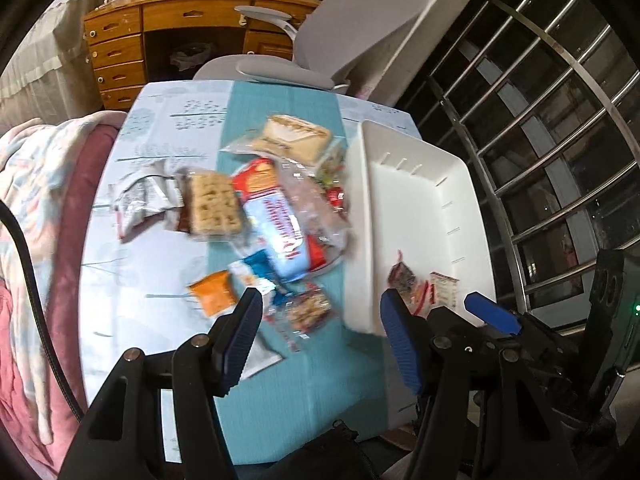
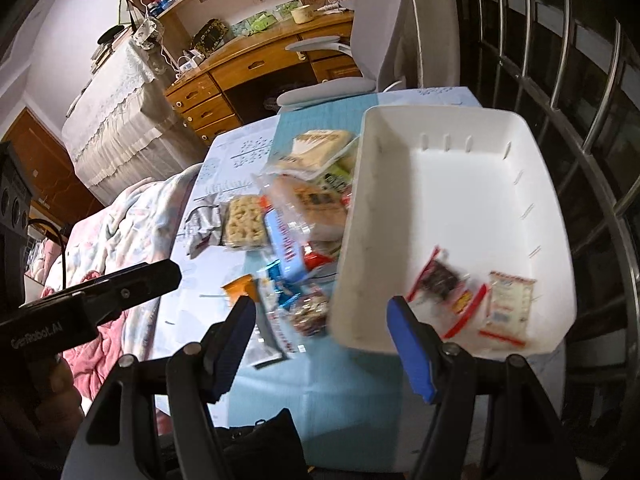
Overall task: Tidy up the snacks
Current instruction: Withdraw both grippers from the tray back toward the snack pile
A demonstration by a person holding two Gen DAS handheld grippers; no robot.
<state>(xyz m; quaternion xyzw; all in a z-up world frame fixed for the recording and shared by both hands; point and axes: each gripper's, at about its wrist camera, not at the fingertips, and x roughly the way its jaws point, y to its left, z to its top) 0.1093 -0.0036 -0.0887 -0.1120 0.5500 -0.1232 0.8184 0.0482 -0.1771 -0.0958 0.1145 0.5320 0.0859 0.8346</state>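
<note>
A pile of snack packs lies on the table: a cracker pack, a blue biscuit pack, a sandwich pack, an orange packet, a nut bar. A white bin stands to their right and holds two small packets. My left gripper is open and empty above the near snacks. My right gripper is open and empty at the bin's near left corner; it also shows in the left wrist view.
The table has a pale patterned cloth with a teal runner. A grey office chair and a wooden desk stand behind. A pink blanket lies left. Metal window bars are at right.
</note>
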